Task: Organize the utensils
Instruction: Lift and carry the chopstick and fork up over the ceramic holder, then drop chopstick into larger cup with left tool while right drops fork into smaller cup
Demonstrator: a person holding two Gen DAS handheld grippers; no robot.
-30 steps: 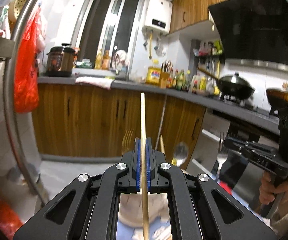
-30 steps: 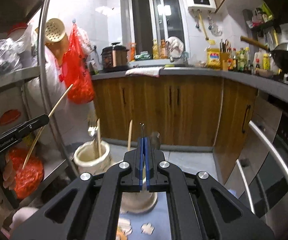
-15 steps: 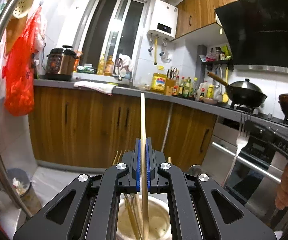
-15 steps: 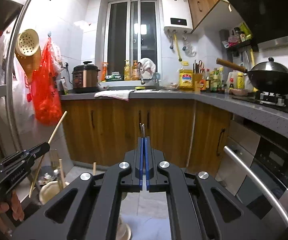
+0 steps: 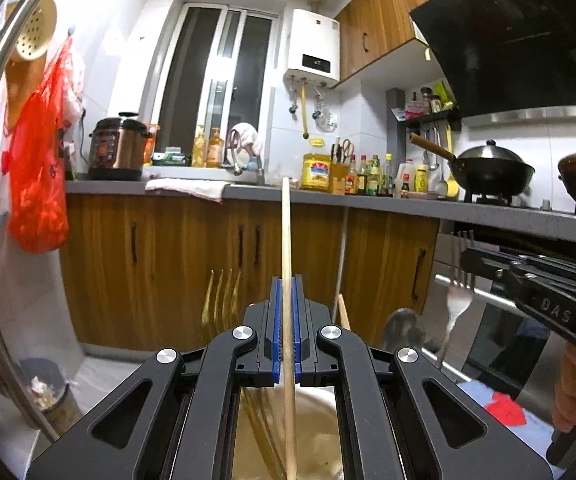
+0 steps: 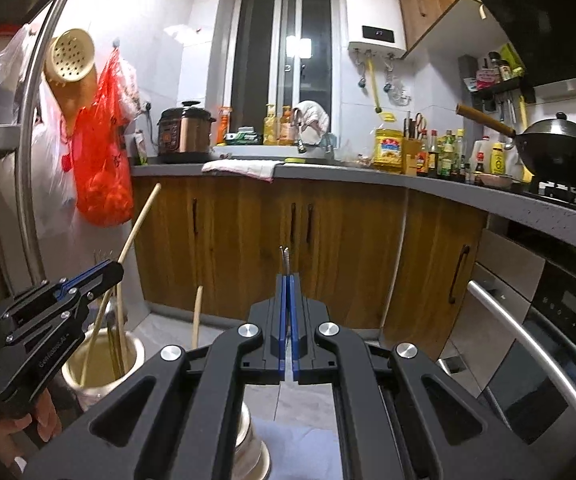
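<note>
Blue-padded jaws of the left gripper were clamped on a wooden chopstick, which stood nearly upright between them, its lower end reaching down into the cream utensil holder directly below. Gold fork tines and another wooden stick rose from that holder just beside the jaws. To the right, the right gripper was pressed together on a silver fork, tines pointing up above its fingertips; from the right wrist view only the tine tips showed past the pads. A spoon bowl stood between the two tools. Beyond lay wooden cabinets, then a grey countertop carrying a pressure cooker and a wok.
</note>
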